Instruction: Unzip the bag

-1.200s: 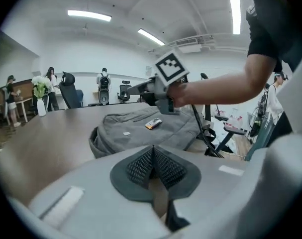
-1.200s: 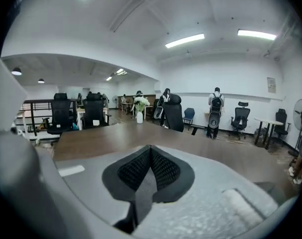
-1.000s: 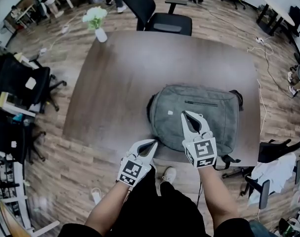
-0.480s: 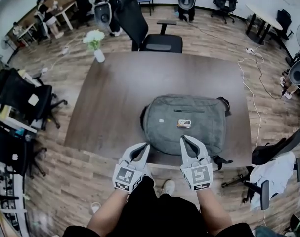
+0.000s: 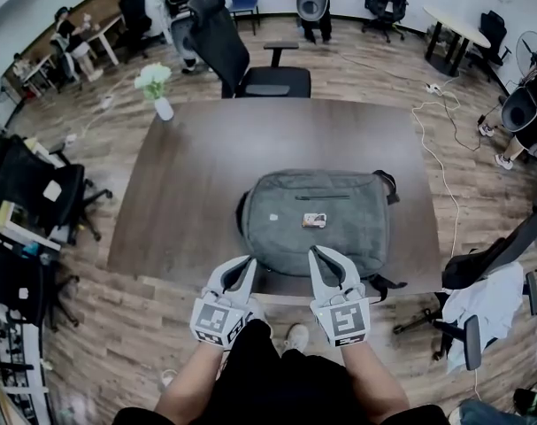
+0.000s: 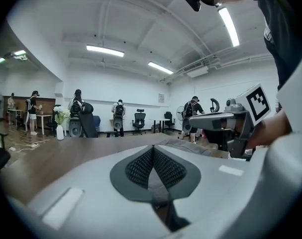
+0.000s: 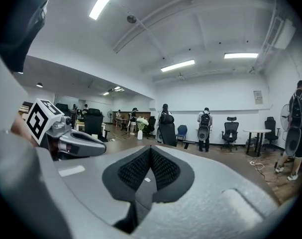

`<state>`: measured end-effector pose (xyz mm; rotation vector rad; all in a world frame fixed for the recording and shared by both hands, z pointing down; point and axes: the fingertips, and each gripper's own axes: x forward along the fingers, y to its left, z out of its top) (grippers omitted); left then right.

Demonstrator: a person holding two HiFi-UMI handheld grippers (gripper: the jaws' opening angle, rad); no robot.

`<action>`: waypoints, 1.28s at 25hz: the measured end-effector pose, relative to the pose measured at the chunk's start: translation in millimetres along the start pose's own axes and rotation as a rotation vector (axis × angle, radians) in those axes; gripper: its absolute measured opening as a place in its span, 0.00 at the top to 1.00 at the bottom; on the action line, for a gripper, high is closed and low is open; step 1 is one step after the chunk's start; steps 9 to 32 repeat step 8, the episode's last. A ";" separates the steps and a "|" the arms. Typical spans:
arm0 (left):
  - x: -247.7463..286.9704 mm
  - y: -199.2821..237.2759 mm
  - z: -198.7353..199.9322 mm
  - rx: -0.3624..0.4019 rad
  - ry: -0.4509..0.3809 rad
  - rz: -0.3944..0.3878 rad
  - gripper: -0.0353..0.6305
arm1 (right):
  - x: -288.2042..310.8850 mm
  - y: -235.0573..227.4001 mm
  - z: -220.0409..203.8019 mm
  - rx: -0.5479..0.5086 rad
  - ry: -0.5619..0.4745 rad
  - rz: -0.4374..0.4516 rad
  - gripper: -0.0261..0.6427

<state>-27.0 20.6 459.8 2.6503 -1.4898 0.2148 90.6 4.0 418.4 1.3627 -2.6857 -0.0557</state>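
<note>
While jaws meet, both hand-held grippers (image 5: pixel 248 264) (image 5: pixel 314 253) point forward

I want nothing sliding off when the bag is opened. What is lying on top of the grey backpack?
A small flat item lies on the backpack, near its middle; what it is I cannot tell. The backpack's contents are hidden.

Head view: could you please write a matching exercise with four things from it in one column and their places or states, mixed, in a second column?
Things:
1. grey backpack
2. vase of white flowers
3. black office chair
4. right gripper

Places or states:
A. beyond the far edge of the table
B. jaws shut, holding nothing
C. lying flat on the table
D. standing at the table's far left corner

Pairs: 1-C, 2-D, 3-A, 4-B.
</note>
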 end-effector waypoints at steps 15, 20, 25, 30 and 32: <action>-3.2 0.9 2.5 -0.009 0.012 0.023 0.92 | -1.5 -0.7 -3.0 -0.016 0.003 -0.013 0.96; -3.2 0.9 2.5 -0.009 0.012 0.023 0.92 | -1.5 -0.7 -3.0 -0.016 0.003 -0.013 0.96; -3.2 0.9 2.5 -0.009 0.012 0.023 0.92 | -1.5 -0.7 -3.0 -0.016 0.003 -0.013 0.96; -3.2 0.9 2.5 -0.009 0.012 0.023 0.92 | -1.5 -0.7 -3.0 -0.016 0.003 -0.013 0.96; -3.2 0.9 2.5 -0.009 0.012 0.023 0.92 | -1.5 -0.7 -3.0 -0.016 0.003 -0.013 0.96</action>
